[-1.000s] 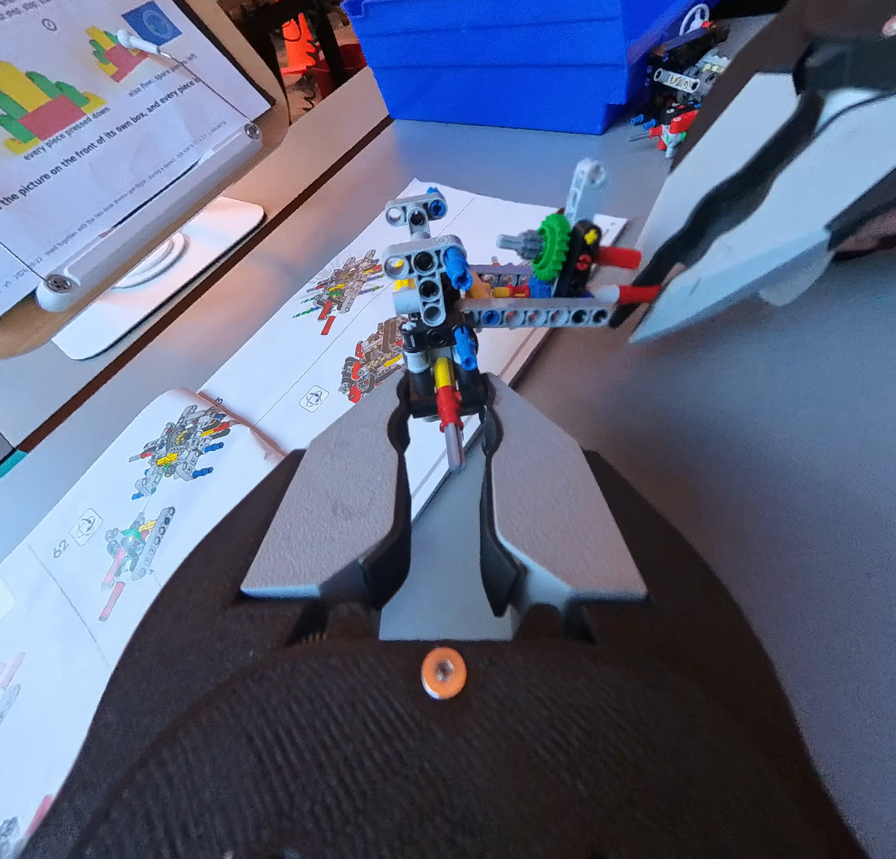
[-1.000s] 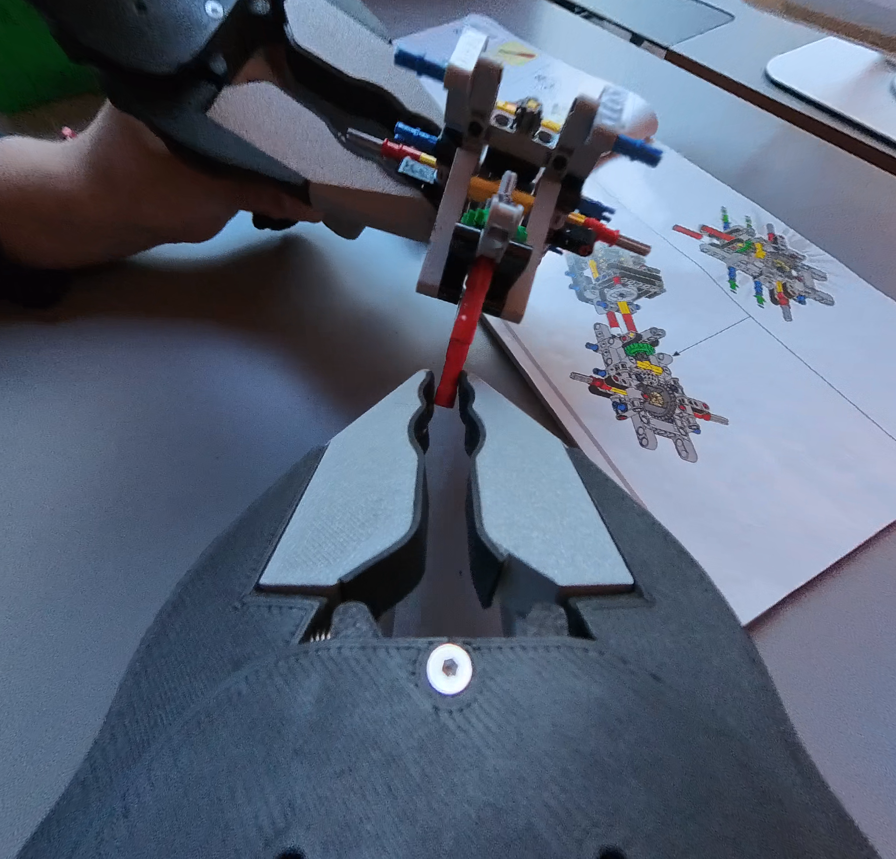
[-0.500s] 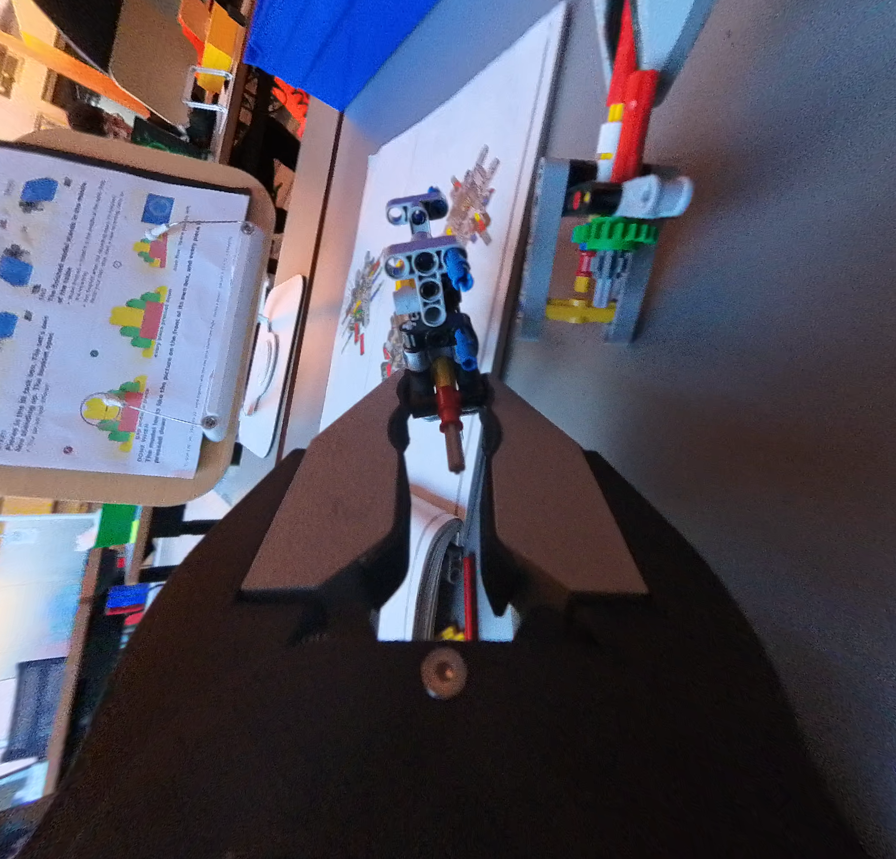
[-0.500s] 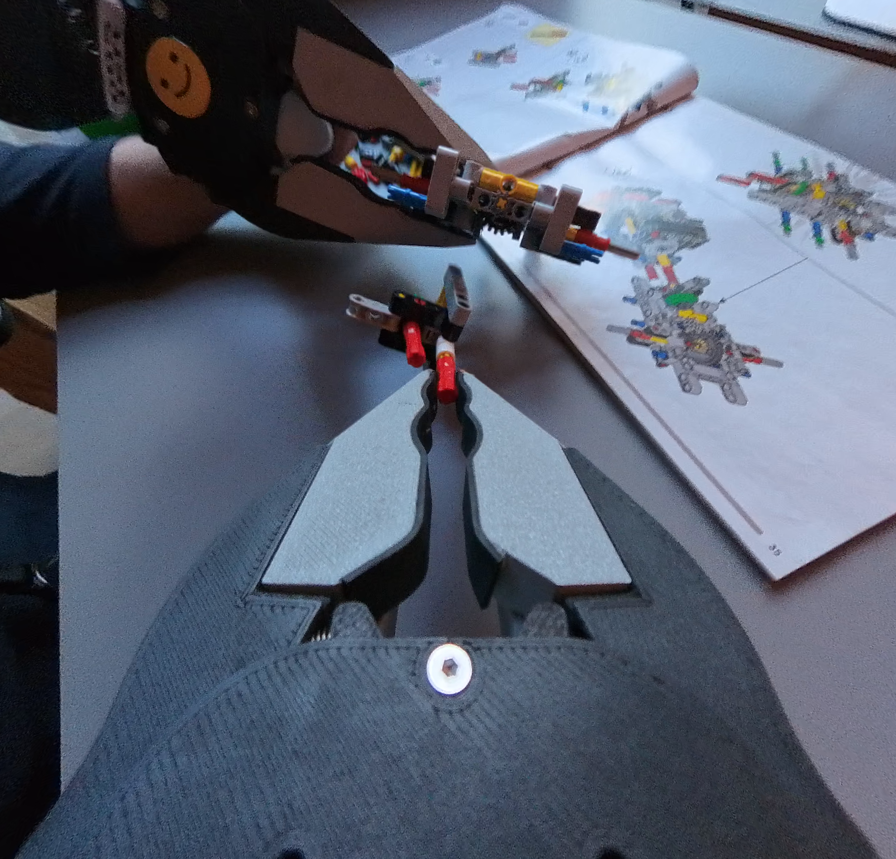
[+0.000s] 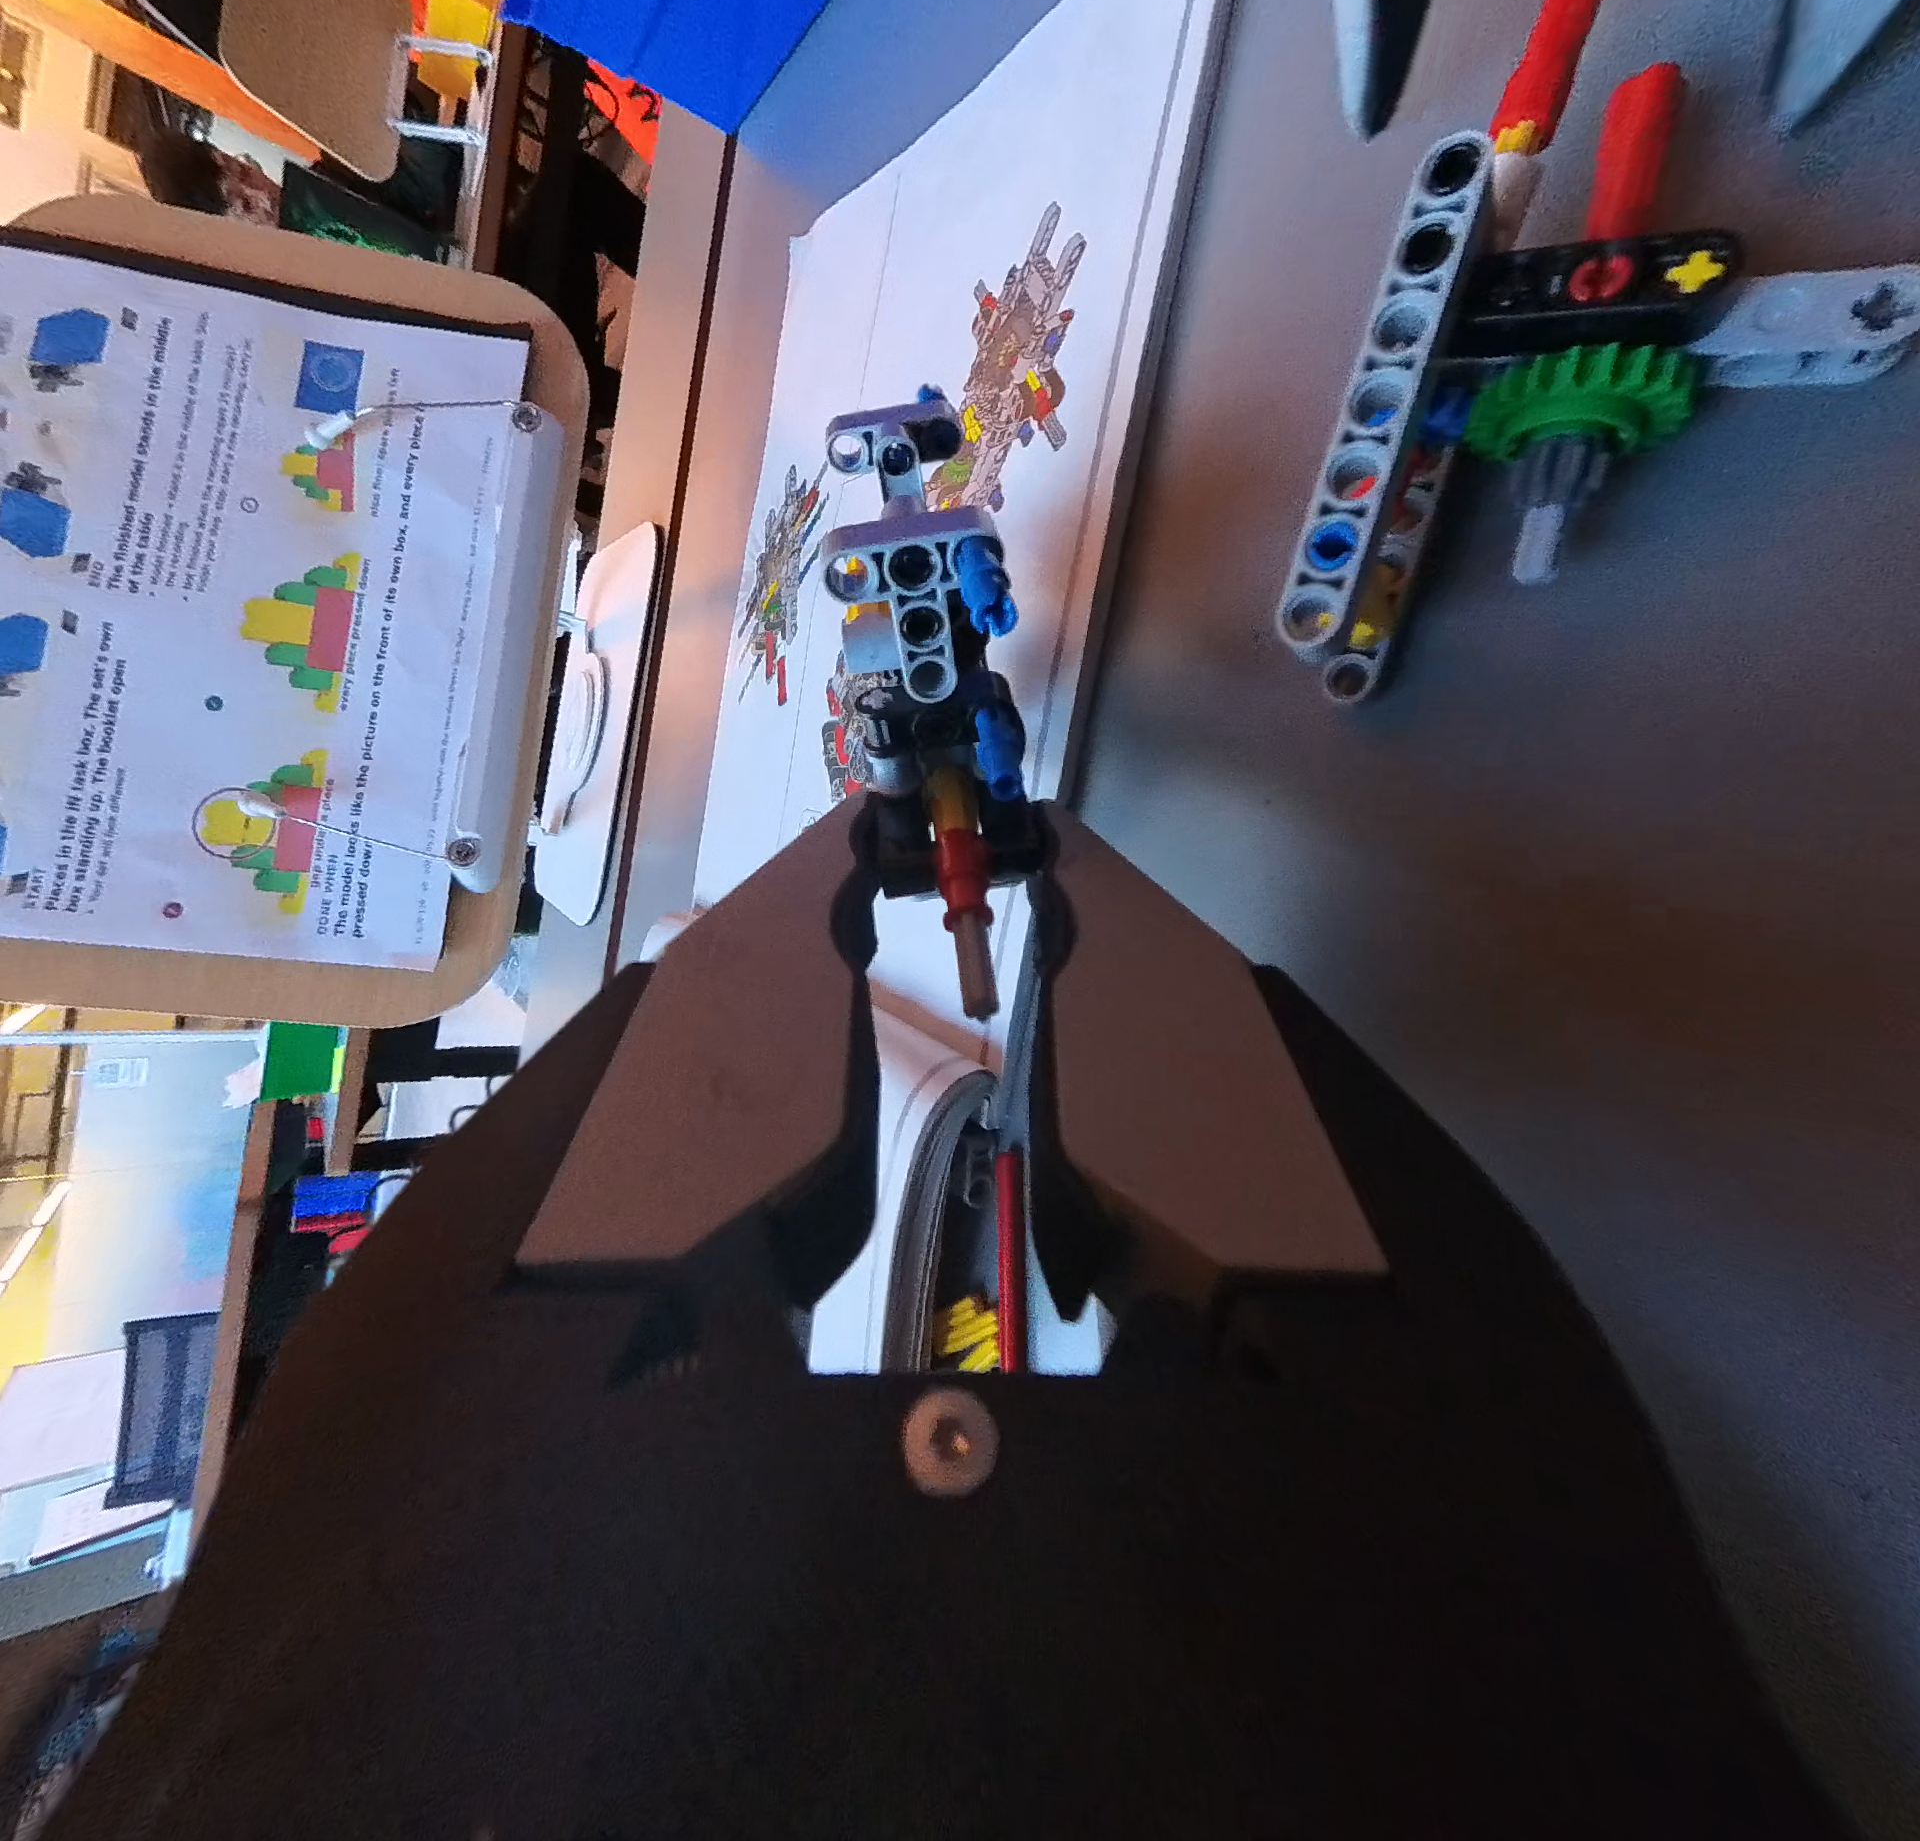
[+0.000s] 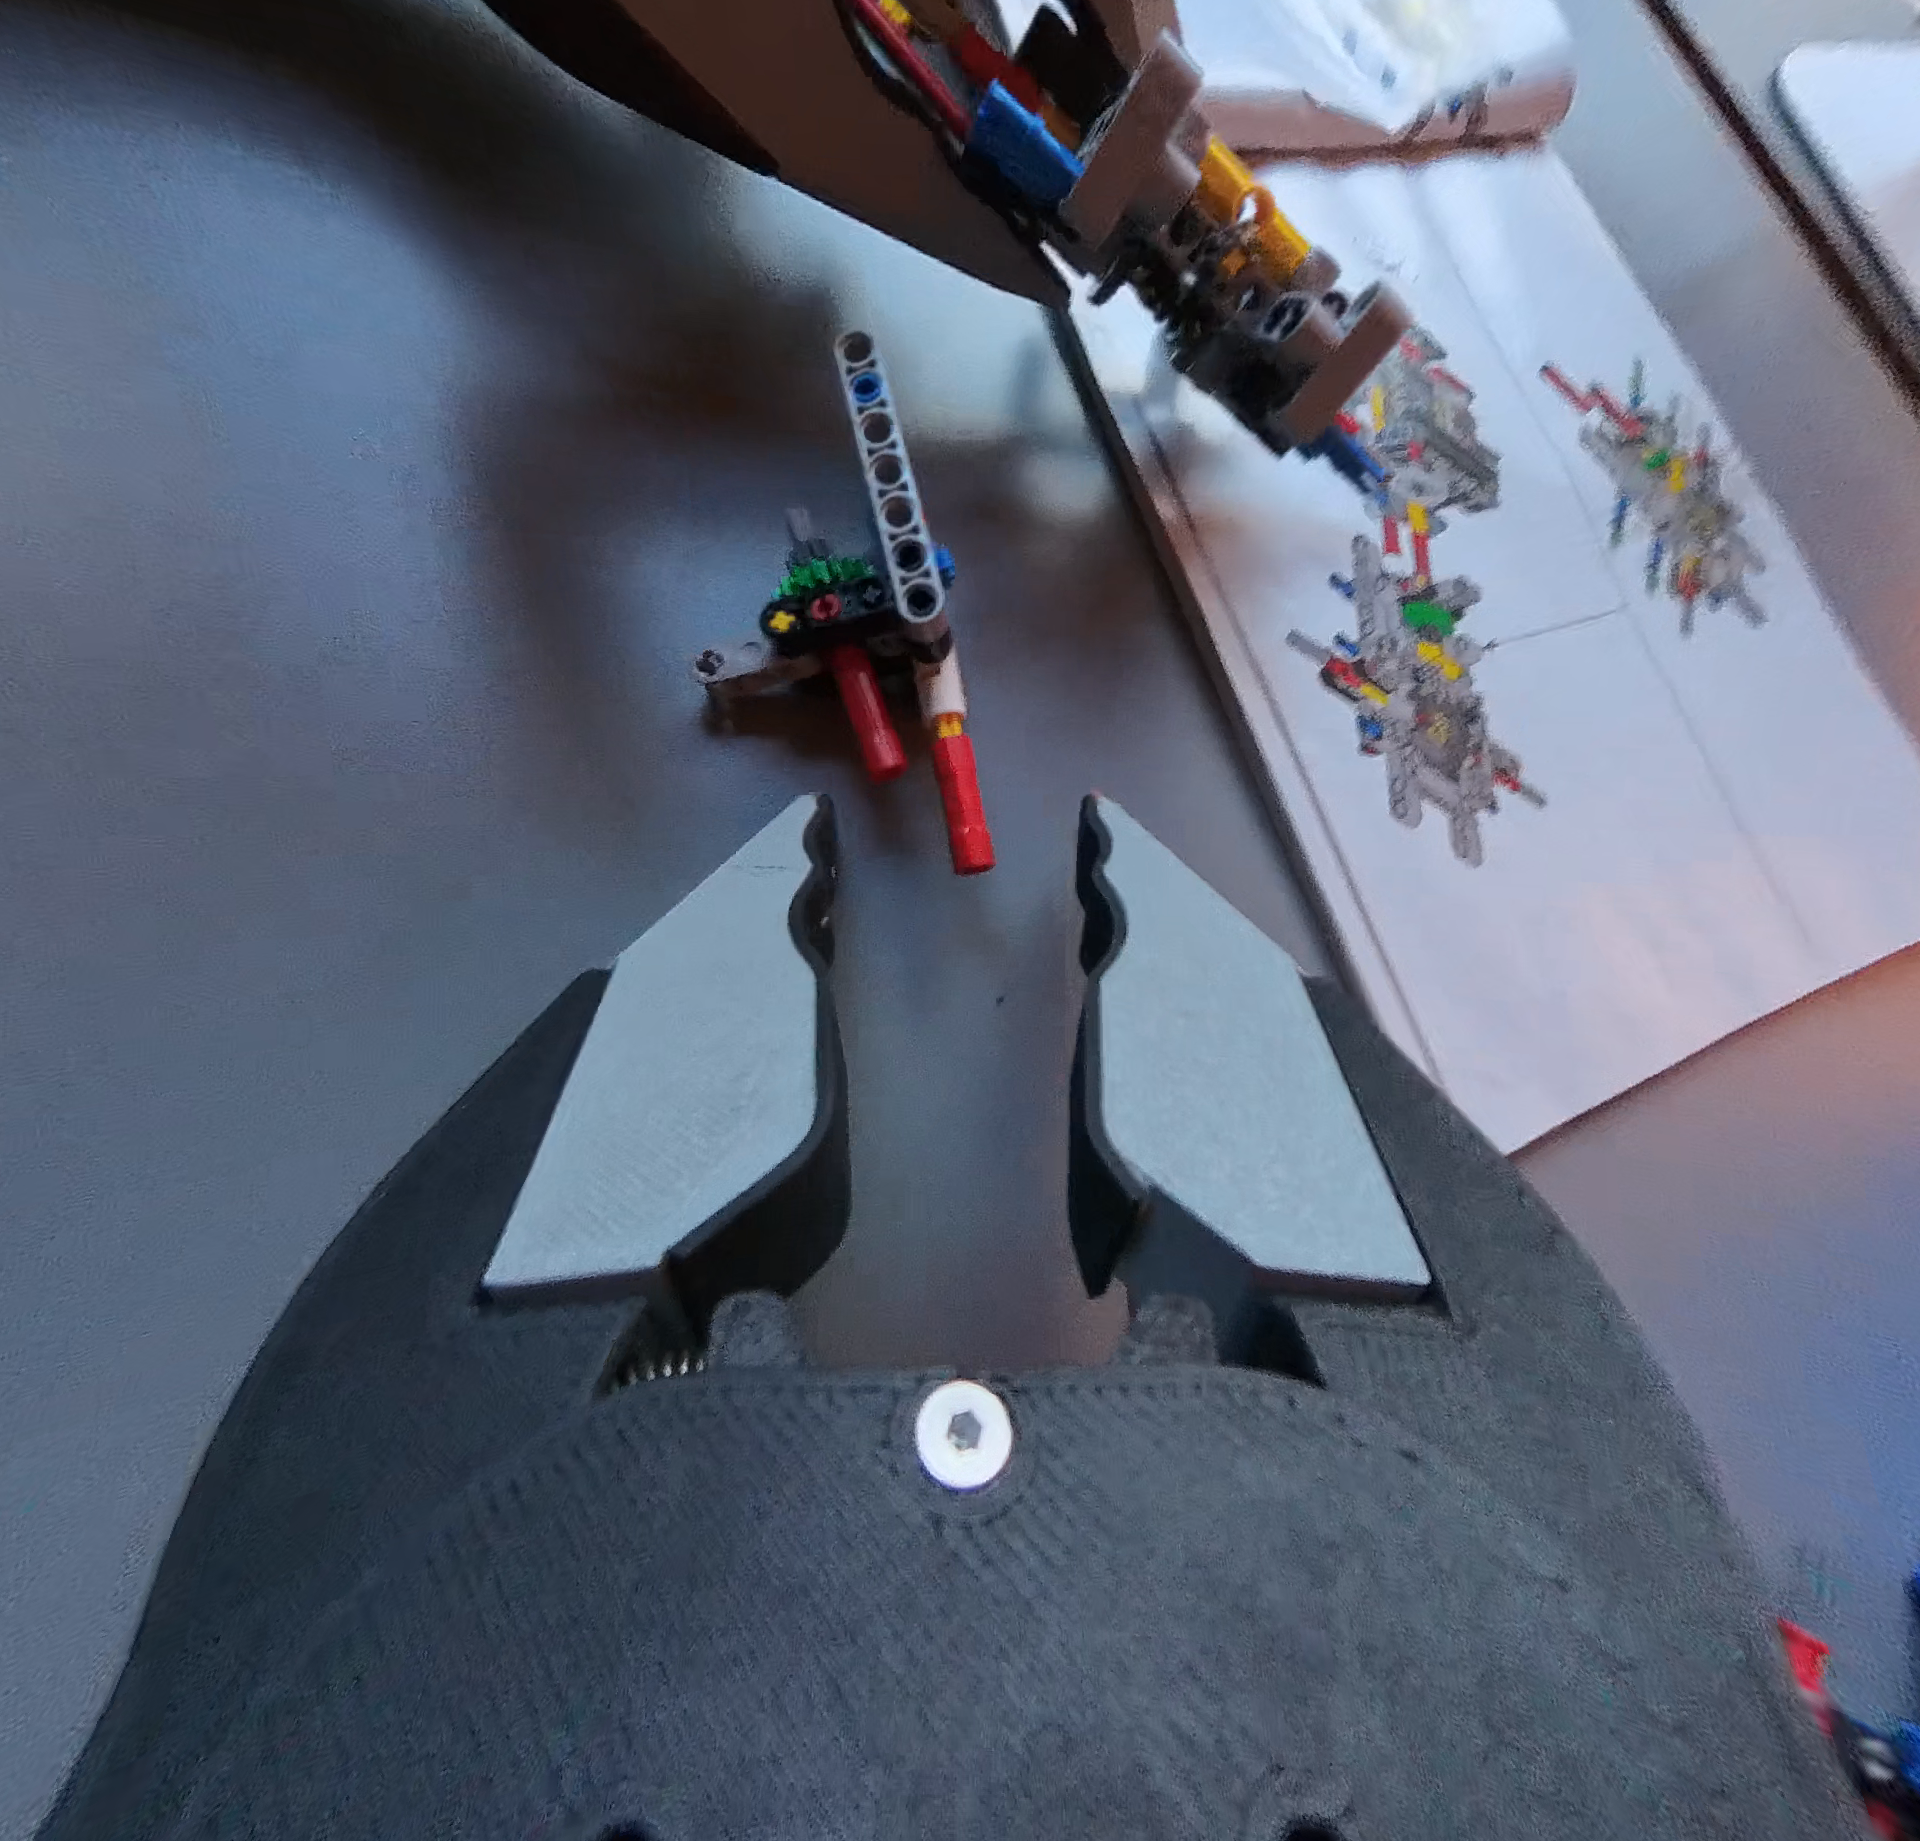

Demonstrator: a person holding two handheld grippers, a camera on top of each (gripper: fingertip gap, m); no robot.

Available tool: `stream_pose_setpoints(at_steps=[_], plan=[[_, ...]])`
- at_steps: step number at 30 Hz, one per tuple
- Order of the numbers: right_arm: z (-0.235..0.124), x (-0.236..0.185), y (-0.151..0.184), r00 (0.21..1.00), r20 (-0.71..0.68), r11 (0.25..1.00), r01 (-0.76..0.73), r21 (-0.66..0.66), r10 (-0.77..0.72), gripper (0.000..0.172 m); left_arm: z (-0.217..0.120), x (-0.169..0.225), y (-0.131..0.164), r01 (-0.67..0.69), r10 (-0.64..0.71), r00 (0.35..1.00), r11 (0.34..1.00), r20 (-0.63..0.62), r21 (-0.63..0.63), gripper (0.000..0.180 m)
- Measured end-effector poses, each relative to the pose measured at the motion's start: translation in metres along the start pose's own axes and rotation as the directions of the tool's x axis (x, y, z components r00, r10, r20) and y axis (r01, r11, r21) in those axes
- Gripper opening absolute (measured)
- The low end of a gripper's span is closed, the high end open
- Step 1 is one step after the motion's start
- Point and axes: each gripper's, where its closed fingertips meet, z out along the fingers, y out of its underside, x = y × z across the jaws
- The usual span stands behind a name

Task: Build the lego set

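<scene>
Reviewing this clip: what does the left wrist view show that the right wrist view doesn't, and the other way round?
Only the left wrist view shows the clipboard with a printed sheet, the blue bin, and the left gripper head-on, its fingers closed on the black base of a grey-and-blue brick assembly.

Only the right wrist view shows the right gripper whole, open and holding nothing, with a few loose pieces at the lower right edge.

Both show the small green-geared sub-assembly lying on the grey table, beside the open instruction booklet.

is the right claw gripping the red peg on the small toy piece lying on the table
No, the right claw is open, and the red peg of the small toy piece lies loose on the table between its spread tips.
</scene>
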Motion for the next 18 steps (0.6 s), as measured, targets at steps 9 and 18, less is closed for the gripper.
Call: stream_pose_setpoints(at_steps=[9,18], plan=[[-0.005,-0.017,0.002,0.945,0.214,0.969,-0.239,-0.068,0.248,0.003,-0.006,0.013,0.012,-0.166,0.165,0.986,0.983,-0.024,-0.075,0.026],[-0.057,-0.027,0.012,0.457,0.519,0.622,-0.757,-0.199,0.722,0.003,-0.035,0.029,-0.004,-0.072,0.08,0.984,0.996,-0.159,0.058,0.064]])
